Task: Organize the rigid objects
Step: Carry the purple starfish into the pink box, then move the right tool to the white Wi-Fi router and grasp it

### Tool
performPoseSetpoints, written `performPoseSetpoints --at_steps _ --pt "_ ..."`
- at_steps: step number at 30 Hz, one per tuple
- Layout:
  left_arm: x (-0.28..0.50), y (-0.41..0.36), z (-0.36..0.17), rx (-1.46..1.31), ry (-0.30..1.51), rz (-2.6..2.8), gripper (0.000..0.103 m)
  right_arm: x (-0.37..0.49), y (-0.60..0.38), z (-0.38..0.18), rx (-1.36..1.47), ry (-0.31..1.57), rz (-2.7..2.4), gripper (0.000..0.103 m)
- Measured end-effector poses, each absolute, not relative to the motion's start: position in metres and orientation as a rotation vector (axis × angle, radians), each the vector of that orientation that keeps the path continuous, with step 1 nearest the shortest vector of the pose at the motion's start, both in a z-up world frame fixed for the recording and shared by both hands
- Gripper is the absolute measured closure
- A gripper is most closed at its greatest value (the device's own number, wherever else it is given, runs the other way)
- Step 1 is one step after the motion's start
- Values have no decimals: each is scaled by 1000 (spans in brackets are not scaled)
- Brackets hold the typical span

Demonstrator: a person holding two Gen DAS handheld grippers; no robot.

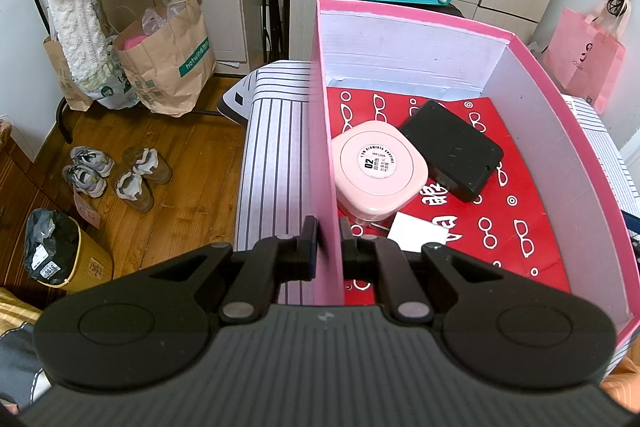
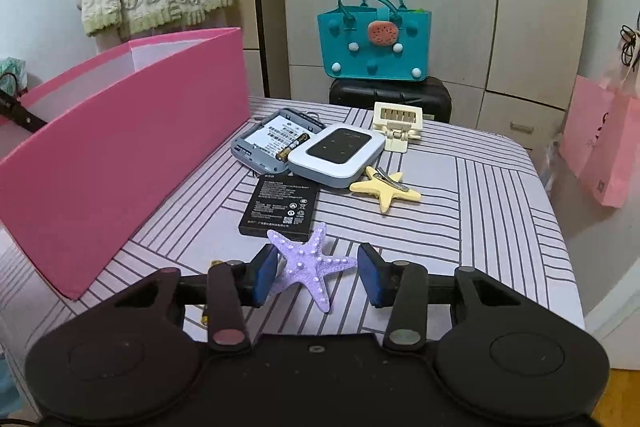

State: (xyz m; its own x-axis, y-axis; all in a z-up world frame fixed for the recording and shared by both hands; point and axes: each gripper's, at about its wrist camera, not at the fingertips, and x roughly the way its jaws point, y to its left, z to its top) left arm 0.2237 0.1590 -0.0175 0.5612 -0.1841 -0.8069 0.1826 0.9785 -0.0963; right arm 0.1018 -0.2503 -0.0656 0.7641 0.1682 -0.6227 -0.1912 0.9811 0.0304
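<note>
A tall pink cardboard box (image 1: 568,131) with white inner walls and a red glasses-printed paper floor is stood on the striped fabric-covered table (image 2: 480,195). Its near left wall is pinched by the left gripper (image 1: 329,241), one finger outside and one inside, jaws clenched on the thin card. Three items are seen inside the box: one rounded-square pale pink plastic case with a round label (image 1: 378,167), one flat black rectangular plastic device (image 1: 452,149) leaning against the case, and one small white card (image 1: 416,231) near the gripper.

In the right wrist view the right gripper (image 2: 317,277) is held low with jaws released, blue rubber pads either side of a bumpy lilac five-armed starfish (image 2: 312,263) lying on the table; the left pad is seen almost against one arm, the right pad apart from it. Beyond the starfish, packed close: one flat black battery pack with printed label (image 2: 282,205), one grey open-backed device shell (image 2: 272,143) with one gold AAA cell (image 2: 294,147) resting on it, one smooth white-and-blue pocket router with black glossy face (image 2: 336,155), one matte yellow starfish-shaped clip (image 2: 386,191), one cream slotted plastic clip (image 2: 398,125). The pink box is stood to the left of these. Behind the table, a teal felt tote with pompoms (image 2: 374,45) is set on a black hard case (image 2: 390,95).
</note>
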Motion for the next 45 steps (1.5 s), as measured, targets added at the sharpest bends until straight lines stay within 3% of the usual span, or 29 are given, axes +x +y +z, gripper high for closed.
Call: performPoseSetpoints --at_steps 19,35,45 --pt "209 149 -5 115 911 -228 97 123 -160 40 -82 588 586 54" --pt "197 139 -1 222 926 -234 98 195 -46 -7 -417 871 706 54" --pt "195 143 -1 191 927 -240 97 192 -78 17 -209 832 637 52"
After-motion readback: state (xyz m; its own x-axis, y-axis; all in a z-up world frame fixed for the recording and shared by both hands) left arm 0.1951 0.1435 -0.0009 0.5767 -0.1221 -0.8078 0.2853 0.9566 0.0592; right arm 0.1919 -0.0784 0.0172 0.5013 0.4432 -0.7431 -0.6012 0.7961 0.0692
